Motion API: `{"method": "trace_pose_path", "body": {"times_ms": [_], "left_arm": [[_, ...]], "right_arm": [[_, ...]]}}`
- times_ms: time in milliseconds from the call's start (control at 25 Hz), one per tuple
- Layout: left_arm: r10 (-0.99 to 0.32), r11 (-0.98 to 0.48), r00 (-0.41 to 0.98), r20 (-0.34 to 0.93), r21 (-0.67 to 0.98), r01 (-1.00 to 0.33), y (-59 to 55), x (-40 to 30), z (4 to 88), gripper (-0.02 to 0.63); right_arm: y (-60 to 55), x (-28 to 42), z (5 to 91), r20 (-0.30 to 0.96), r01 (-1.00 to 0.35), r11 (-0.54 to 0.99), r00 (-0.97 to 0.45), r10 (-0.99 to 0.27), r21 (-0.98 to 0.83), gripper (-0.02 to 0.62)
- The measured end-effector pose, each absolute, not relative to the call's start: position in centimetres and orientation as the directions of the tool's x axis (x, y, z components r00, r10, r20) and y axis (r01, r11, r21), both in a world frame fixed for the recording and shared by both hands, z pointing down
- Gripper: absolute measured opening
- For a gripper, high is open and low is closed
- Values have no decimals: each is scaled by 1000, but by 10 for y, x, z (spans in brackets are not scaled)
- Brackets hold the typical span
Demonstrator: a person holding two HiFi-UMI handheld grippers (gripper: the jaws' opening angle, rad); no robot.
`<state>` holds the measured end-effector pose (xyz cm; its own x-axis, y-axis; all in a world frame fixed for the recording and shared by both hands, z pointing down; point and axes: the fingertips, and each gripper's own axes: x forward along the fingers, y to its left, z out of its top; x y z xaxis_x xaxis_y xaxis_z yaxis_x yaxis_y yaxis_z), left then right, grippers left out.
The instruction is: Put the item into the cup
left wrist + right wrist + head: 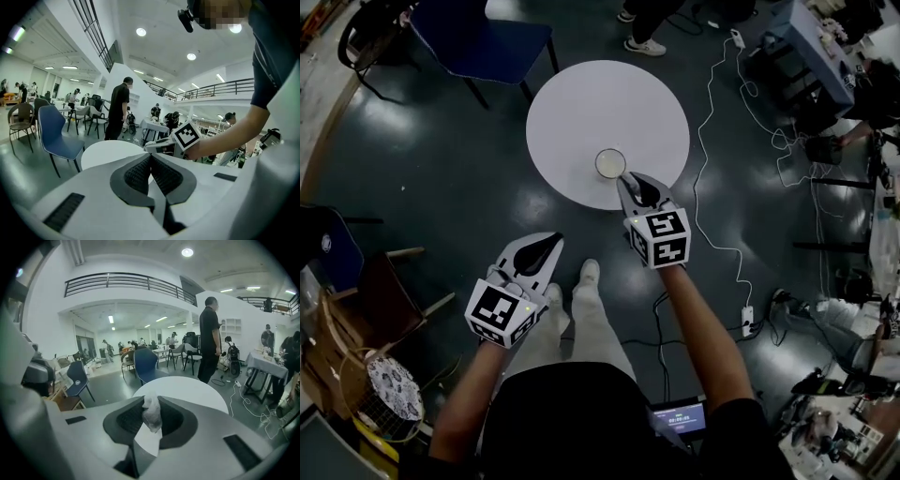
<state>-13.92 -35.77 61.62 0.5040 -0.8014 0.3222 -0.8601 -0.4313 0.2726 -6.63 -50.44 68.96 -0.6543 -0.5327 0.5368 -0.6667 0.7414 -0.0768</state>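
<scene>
The item, a crumpled pale wad (thin, half see-through), is pinched between the jaws of the right gripper, at the centre of the right gripper view. In the head view that gripper's tip sits just lower right of the cup, which stands near the lower edge of the round table, upper middle. The left gripper, lower left, hangs over the floor, jaws pressed together on nothing.
</scene>
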Motion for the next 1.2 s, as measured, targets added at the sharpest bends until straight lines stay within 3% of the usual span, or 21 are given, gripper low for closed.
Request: {"method": "trace_pose_path", "body": {"times_ms": [1080,1200], "left_arm": [[-813,-282,398,425,310,-908,-358,-159,669,15],[-820,-267,379,429,299,-916,-357,-168,668,15]], "right_arm": [[-572,-97,790,668,-665,746,-573,-476,-39,76],[-573,-101,793,679,-665,744,-573,-459,-58,125]]}}
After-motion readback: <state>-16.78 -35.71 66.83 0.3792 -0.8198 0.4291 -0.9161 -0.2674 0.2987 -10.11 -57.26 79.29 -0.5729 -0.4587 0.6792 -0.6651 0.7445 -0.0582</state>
